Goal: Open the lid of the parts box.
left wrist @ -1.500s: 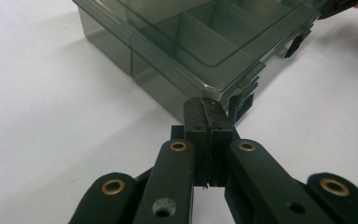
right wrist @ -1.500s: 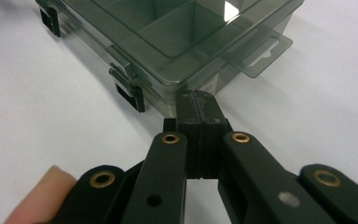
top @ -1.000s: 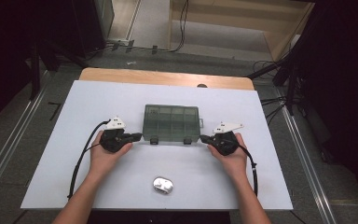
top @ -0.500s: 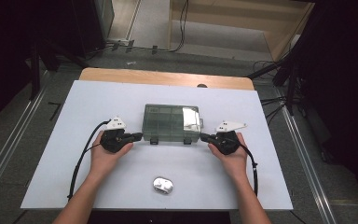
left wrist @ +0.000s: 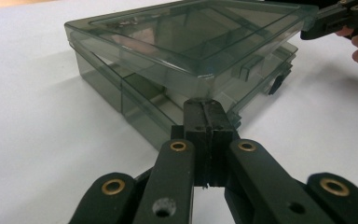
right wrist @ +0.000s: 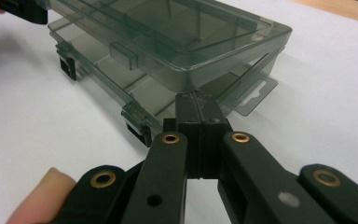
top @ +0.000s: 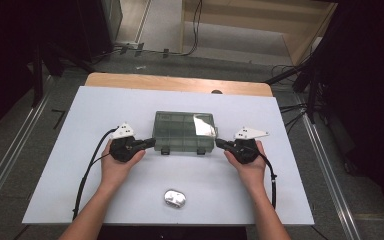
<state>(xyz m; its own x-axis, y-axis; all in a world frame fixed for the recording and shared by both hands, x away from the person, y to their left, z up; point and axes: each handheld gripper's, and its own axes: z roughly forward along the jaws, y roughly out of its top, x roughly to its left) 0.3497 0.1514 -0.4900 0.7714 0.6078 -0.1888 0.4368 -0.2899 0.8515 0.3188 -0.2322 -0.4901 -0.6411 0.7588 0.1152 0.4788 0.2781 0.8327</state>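
No readable text, label, brand, number or sign anywhere. Box (top: 184, 132) lid and walls between the two grippers: plain smoky plastic, unmarked. Gripper jaws bare black, brass rivets only. Table sheet (top: 80, 150) blank.

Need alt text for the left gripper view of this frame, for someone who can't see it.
The left gripper, jaws shut, has its tips tucked under the raised lid corner of a smoky translucent compartment box on a white table. The lid stands slightly lifted off the base. At the far corner, top right, the right gripper meets the lid too.
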